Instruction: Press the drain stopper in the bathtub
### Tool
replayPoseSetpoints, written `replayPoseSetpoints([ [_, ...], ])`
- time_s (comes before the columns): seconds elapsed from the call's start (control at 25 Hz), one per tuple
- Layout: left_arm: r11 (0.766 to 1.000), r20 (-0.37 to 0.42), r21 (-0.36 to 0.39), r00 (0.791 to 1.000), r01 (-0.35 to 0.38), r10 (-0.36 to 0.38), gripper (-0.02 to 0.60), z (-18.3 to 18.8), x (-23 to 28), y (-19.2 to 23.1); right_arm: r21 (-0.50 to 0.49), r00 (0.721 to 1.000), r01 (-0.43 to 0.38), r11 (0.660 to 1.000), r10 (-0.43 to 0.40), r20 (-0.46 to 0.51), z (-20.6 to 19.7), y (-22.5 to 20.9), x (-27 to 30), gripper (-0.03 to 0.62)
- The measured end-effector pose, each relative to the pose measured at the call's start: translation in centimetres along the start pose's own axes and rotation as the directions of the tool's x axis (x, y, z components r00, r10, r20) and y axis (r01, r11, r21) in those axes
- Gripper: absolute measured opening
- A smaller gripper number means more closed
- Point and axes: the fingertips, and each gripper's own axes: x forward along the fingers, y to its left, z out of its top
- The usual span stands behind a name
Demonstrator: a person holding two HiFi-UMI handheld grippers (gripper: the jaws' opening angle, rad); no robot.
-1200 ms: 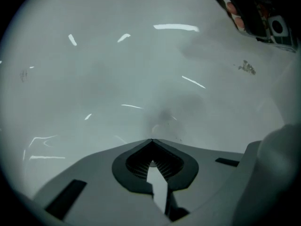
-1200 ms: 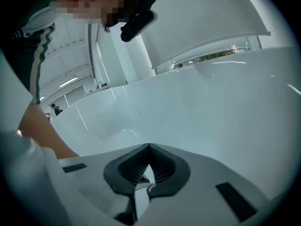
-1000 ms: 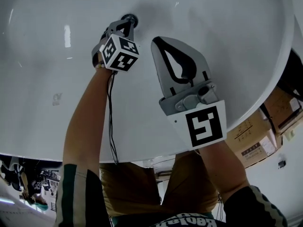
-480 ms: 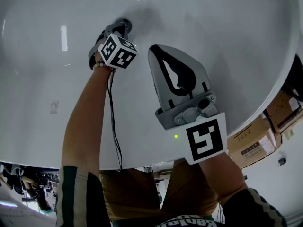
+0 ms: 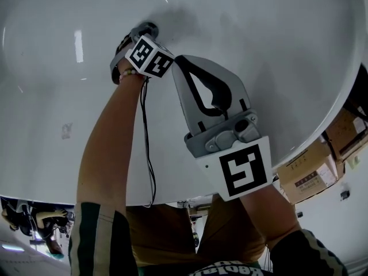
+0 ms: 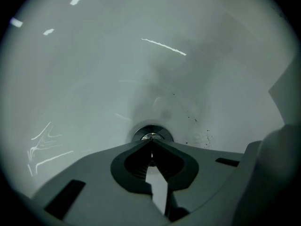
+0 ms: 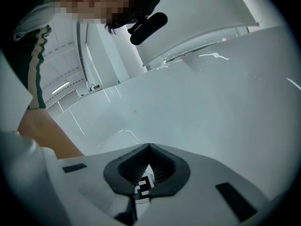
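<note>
The round chrome drain stopper [image 6: 151,134] sits in the floor of the white bathtub [image 5: 276,50]. My left gripper [image 6: 151,142] is shut, its closed tips right at the stopper's near rim; in the head view the left gripper [image 5: 144,30] covers most of the stopper [image 5: 150,26]. My right gripper [image 5: 179,60] is shut and empty, hovering above the tub floor just right of the left gripper's marker cube [image 5: 149,57]. In the right gripper view, the right gripper [image 7: 149,146] points at the tub's wall, with the cube [image 7: 143,187] seen through its jaw gap.
The tub's curved rim [image 5: 322,131] runs along the right and bottom. Cardboard boxes [image 5: 310,174] stand outside it at the right. A black cable [image 5: 146,148] hangs along the left forearm. Dark specks [image 6: 197,126] lie on the tub floor right of the drain.
The right gripper has moved up and left, closer to the left gripper's cube. The left gripper stays at the drain, its cube turned slightly.
</note>
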Motion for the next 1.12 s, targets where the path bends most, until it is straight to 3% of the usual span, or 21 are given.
replayPoseSetpoints([
  [0.16, 0.997, 0.003, -0.037, 0.998, 0.062, -0.062, 0.01, 0.4, -0.9, -0.6, 0.01, 1.0, 0.014, 1.0, -0.015, 0.004, 0.3, -0.2, -0.3, 0.011],
  [0.36, 0.999, 0.015, -0.034, 1.0, 0.022, -0.021, 0.009, 0.4, -0.7, -0.7, 0.021, 1.0, 0.02, 1.0, -0.021, 0.011, 0.5, -0.6, -0.4, 0.011],
  [0.52, 0.999, 0.058, -0.049, 0.998, -0.006, 0.008, 0.006, 0.7, -0.9, -0.9, -0.019, 0.999, 0.028, 0.999, -0.028, 0.017, 0.7, -0.5, -0.6, 0.011],
  [0.64, 0.997, 0.047, -0.081, 0.999, -0.016, 0.02, 0.006, 0.2, -0.9, -0.7, -0.029, 0.999, 0.03, 0.999, -0.03, 0.016, 0.6, -0.3, -0.5, 0.011],
  [0.8, 0.995, 0.069, -0.071, 0.995, -0.067, 0.072, 0.006, -0.2, -1.1, -0.3, -0.049, 0.999, 0.046, 0.998, -0.044, 0.031, 1.0, -0.5, -0.7, 0.011],
  [1.12, 0.992, 0.075, -0.114, 0.996, -0.047, 0.056, 0.006, 0.0, -2.1, -0.6, -0.046, 0.999, 0.044, 0.998, -0.043, 0.034, 0.9, -0.4, -0.7, 0.011],
])
